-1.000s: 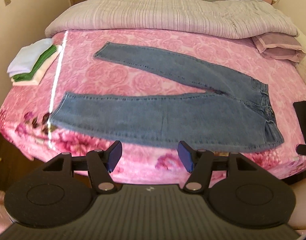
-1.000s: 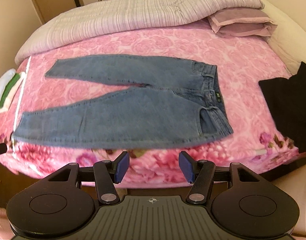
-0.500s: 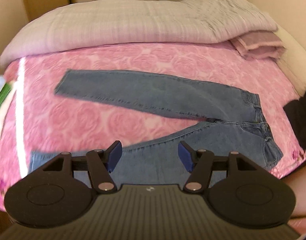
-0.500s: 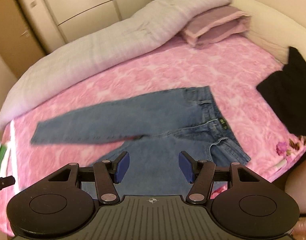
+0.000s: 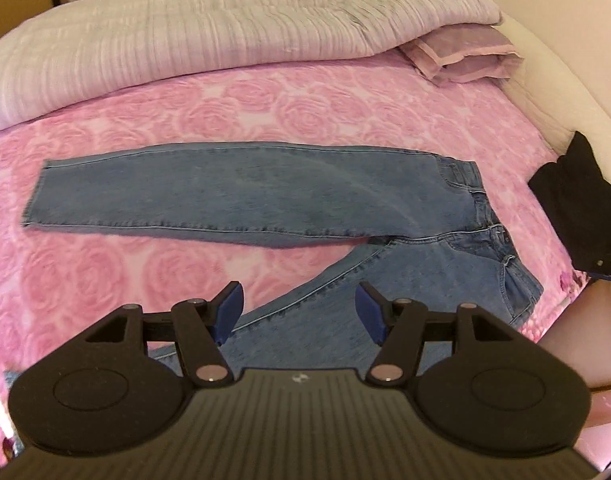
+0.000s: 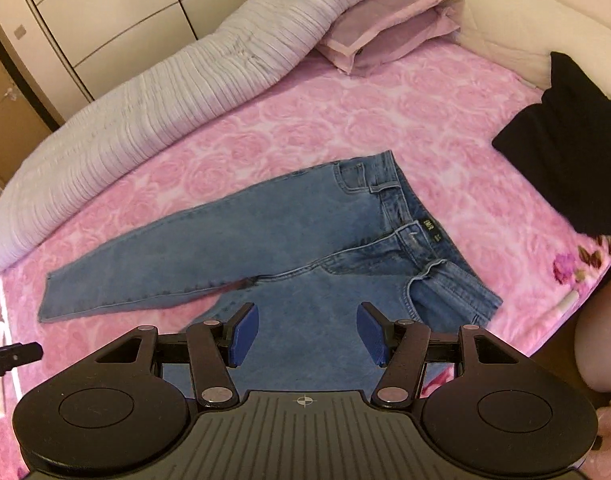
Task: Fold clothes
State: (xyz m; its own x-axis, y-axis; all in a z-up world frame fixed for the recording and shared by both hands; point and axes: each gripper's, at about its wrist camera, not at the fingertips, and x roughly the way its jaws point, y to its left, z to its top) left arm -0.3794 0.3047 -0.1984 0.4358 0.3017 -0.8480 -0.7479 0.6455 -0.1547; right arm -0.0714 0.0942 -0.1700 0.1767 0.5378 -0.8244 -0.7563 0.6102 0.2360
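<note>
A pair of blue jeans (image 5: 241, 192) lies flat on the pink rose-patterned bed, legs spread apart to the left, waistband to the right. It also shows in the right wrist view (image 6: 265, 232). My left gripper (image 5: 299, 314) is open and empty, hovering over the near leg. My right gripper (image 6: 307, 334) is open and empty, over the near leg close to the crotch. The near leg's lower end is hidden behind both grippers.
A black garment (image 6: 565, 148) lies at the bed's right edge, also in the left wrist view (image 5: 581, 204). A striped grey quilt (image 5: 225, 28) and a mauve pillow (image 6: 389, 28) lie at the back. Wardrobe doors (image 6: 105, 12) stand behind.
Both grippers have moved forward and lower over the bed, so the jeans look larger and the near leg passes under the fingers. Both stay open.
</note>
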